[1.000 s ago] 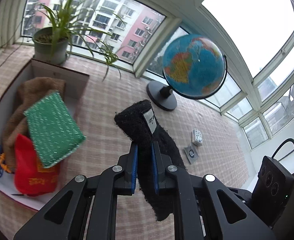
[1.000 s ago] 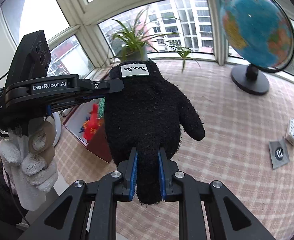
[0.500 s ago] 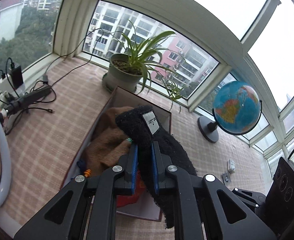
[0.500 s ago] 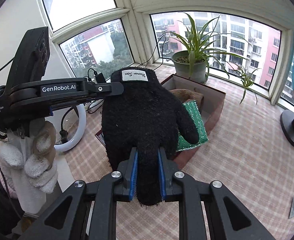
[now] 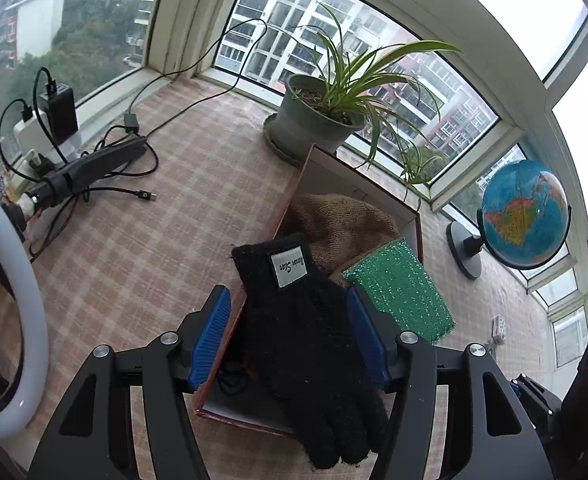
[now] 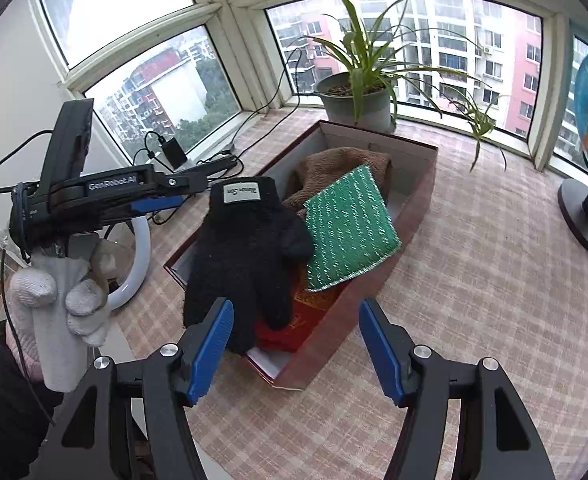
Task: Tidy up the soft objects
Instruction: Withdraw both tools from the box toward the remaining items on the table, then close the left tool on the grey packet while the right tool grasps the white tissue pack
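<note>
Left wrist view has the black glove (image 5: 306, 340) lying over the near left rim of the brown box (image 5: 410, 220), cuff in, fingertips hanging out past the near edge. Plenty of bare checked cloth (image 5: 134, 248) left of the box; cables and a ring light (image 5: 34, 320) crowd the far left edge.

Right wrist view shows stuff the other can't: the gloved hand (image 6: 58, 300) holding the left gripper (image 6: 162, 200), and a red item (image 6: 294, 328) under the glove. The green sponge (image 6: 350, 232) leans on a brown knit thing (image 6: 334, 168) in there.

Left gripper (image 5: 290, 340) jaws are opening, glove between them, pads off it. Right gripper (image 6: 294, 352) is opening too, with only the glove's fingertips by its left pad (image 6: 210, 344), nothing gripped.
</note>
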